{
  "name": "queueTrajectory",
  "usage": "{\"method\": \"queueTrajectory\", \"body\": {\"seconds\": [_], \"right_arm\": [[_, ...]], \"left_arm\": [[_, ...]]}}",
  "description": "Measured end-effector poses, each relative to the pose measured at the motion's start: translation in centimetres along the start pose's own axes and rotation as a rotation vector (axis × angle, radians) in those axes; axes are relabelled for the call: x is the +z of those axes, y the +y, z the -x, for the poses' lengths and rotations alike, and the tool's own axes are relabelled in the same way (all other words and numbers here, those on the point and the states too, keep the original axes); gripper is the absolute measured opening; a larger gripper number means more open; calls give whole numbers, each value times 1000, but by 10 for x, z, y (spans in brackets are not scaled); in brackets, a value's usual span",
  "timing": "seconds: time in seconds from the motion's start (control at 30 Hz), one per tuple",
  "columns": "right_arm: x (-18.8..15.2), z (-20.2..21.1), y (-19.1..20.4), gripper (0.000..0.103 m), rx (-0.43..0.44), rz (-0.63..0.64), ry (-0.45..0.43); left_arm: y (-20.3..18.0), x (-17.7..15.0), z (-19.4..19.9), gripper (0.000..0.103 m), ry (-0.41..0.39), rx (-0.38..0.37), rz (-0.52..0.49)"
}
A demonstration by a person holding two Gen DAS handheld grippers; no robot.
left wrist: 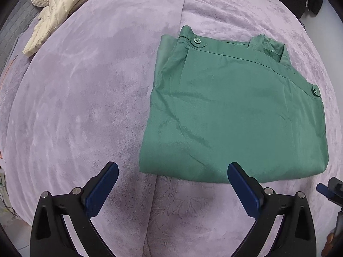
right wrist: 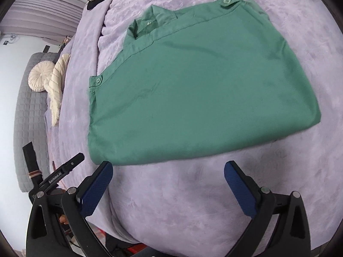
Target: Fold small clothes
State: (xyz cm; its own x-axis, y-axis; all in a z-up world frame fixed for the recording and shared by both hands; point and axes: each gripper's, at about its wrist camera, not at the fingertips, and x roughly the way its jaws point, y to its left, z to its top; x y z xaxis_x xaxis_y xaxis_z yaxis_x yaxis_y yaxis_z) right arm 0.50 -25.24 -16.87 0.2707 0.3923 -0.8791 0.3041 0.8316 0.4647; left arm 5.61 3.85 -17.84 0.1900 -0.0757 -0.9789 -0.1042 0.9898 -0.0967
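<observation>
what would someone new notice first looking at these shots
A folded green garment with buttoned tabs lies flat on a lilac plush bedspread. Both grippers, left and right, stand open and empty just short of its near edge. A cream quilted jacket lies far back.

A folded green cotton shirt (left wrist: 231, 111) lies on the lilac plush-covered bed (left wrist: 85, 107). A cream quilted jacket (left wrist: 57, 10) lies well apart, at the bed's far edge.
</observation>
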Motion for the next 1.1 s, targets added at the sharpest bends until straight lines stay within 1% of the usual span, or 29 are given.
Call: {"method": "queueTrajectory", "body": {"seconds": [0.07,0.17,0.23,0.3,0.5,0.6,0.7,0.9,1.1], "right_arm": [[-6,-14,3,103,25,-16,47],[-16,-32,10,103,31,-1,108],[-21,-43,16,103,21,15,148],[-24,-50,20,103,17,24,169],[-31,-67,27,103,63,-3,212],[-33,-77,27,103,96,-50,236],[-35,-86,29,103,116,-81,234],[-30,-106,43,103,152,-105,211],[-22,-134,53,103,239,-178,177]], "left_arm": [[1,-3,0,102,-1,0,-5],[4,-5,-1,102,-3,11,-11],[7,-6,-2,102,-2,15,-3],[12,-6,-4,102,5,10,2],[20,-7,-12,102,28,5,6],[25,-6,-17,102,35,2,12],[32,-4,-22,102,38,0,13],[46,0,-36,102,58,-2,24],[55,7,-47,102,63,-5,37]]}}
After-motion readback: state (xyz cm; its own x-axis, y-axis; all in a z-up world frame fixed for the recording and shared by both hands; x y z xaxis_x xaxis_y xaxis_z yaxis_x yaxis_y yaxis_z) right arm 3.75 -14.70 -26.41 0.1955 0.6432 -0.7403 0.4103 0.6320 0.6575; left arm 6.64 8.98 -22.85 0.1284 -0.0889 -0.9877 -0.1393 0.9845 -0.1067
